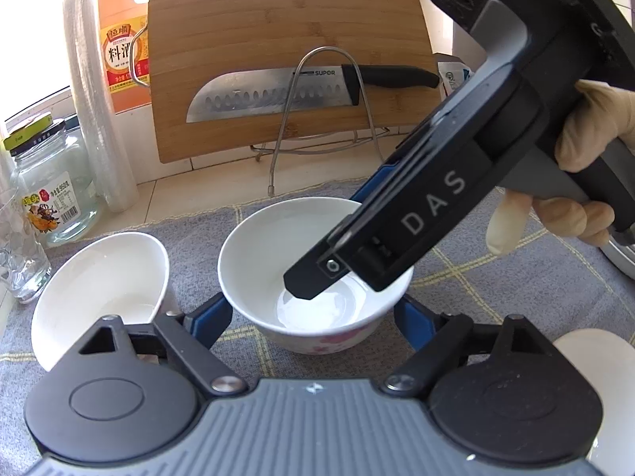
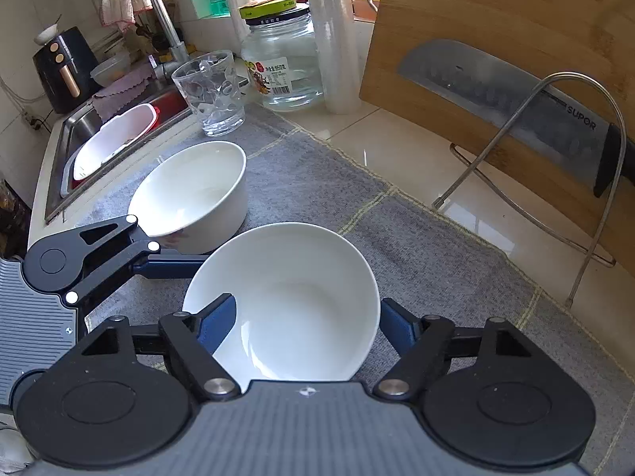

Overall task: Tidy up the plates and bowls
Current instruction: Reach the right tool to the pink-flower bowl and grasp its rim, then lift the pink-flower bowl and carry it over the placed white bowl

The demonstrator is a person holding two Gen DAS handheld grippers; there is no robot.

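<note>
**White bowl, bracketed by both grippers on grey cloth**

Blue-padded fingers (image 2: 218, 317) of the right gripper (image 2: 307, 303): spread wide, one lying over the inside of the bowl, the other outside its wall, nothing pinched. The placement looks chosen to close on the rim and lift by the wall.

Left gripper (image 1: 311, 309): fingers likewise apart, one on either side of the same bowl near its base, not visibly pressing. Probably there to steady it or stop it sliding.

Centre bowl (image 1: 313, 277): glossy white inside, deep, pink floral print on the outer wall, upright on the cloth, empty. Smooth glaze is likely slippery under a rim grip.

Second bowl (image 2: 190, 194): plain white, empty, just beside the first on the sink side, apart from both grippers; a likely partner for nesting.

Grey checked cloth (image 2: 436, 261): covers the tabletop under both bowls.

Beyond: drinking glass (image 2: 210, 91), lidded jar (image 2: 281, 59), bamboo cutting board (image 1: 285, 55) with knife (image 1: 278, 93) on a wire stand.
</note>
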